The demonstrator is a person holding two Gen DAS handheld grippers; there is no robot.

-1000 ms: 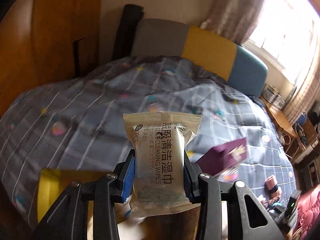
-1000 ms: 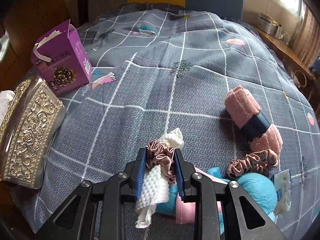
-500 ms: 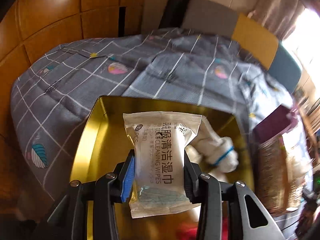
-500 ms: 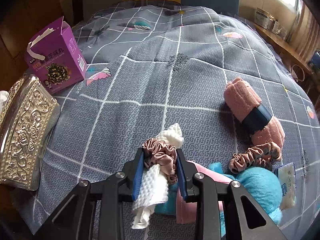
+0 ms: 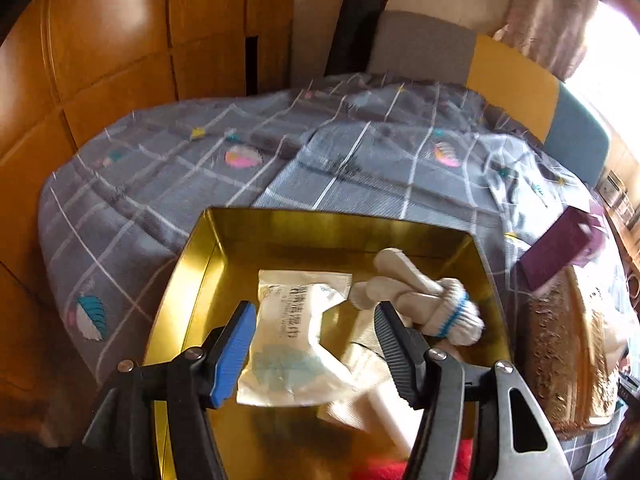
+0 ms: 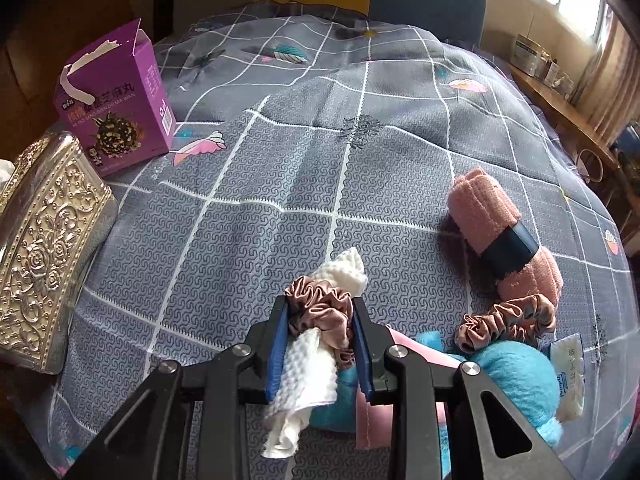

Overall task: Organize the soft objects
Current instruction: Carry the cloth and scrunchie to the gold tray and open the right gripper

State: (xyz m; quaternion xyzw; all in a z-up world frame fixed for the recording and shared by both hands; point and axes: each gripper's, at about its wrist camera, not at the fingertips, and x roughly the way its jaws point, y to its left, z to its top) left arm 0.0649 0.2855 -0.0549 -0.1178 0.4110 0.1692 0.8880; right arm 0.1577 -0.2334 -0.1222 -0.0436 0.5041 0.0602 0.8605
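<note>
Lying on the grey checked bedspread (image 6: 280,184): a purple cardboard box (image 6: 120,108) standing beside an embossed silver metal tissue case (image 6: 44,248).

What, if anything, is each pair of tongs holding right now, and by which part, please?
The left tongs are open and hold nothing; the wipes packet lies in the gold tin. The right tongs pinch the white cloth and satin scrunchie around their middle.

two satin scrunchies (image 6: 320,312) (image 6: 506,322), one wet-wipe packet (image 5: 294,336), one gold tin (image 5: 188,276), one purple box (image 6: 120,108), one pink rolled towel (image 6: 504,232).
</note>
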